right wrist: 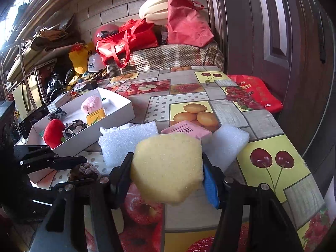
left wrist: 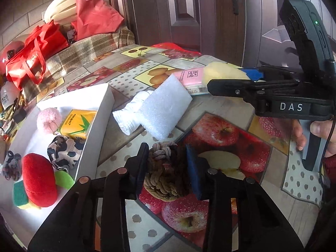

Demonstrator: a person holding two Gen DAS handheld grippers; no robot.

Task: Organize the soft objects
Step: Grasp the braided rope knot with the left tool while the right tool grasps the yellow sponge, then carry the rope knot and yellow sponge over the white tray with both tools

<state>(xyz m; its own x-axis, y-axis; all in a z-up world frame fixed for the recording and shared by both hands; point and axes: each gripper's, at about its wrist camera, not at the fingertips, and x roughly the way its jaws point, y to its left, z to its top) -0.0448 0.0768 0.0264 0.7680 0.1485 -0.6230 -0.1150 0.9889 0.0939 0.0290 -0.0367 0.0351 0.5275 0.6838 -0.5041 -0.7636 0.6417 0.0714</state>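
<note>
My left gripper [left wrist: 167, 159] is shut on a bundle of tan, brown and pink chenille scrunchies [left wrist: 163, 180] lying on the fruit-print tablecloth [left wrist: 220, 130], just right of the white box [left wrist: 100, 113]. My right gripper [right wrist: 167, 168] is shut on a yellow sponge [right wrist: 168, 166], held above the table. In the left wrist view that sponge [left wrist: 224, 71] shows at the right gripper's tips, over a pink tissue pack [left wrist: 189, 79]. A white foam block [left wrist: 166, 109] and a white knitted cloth [left wrist: 128, 115] lie between the box and the pack.
The box holds a red plush [left wrist: 40, 180], a pink pompom [left wrist: 49, 120], a yellow tissue pack [left wrist: 77, 124] and a cow-print scrunchie [left wrist: 65, 151]. A second foam block [right wrist: 229, 142] lies right of the sponge. Red bags [right wrist: 126, 40] sit behind the table; a dark door [right wrist: 273, 31] stands to the right.
</note>
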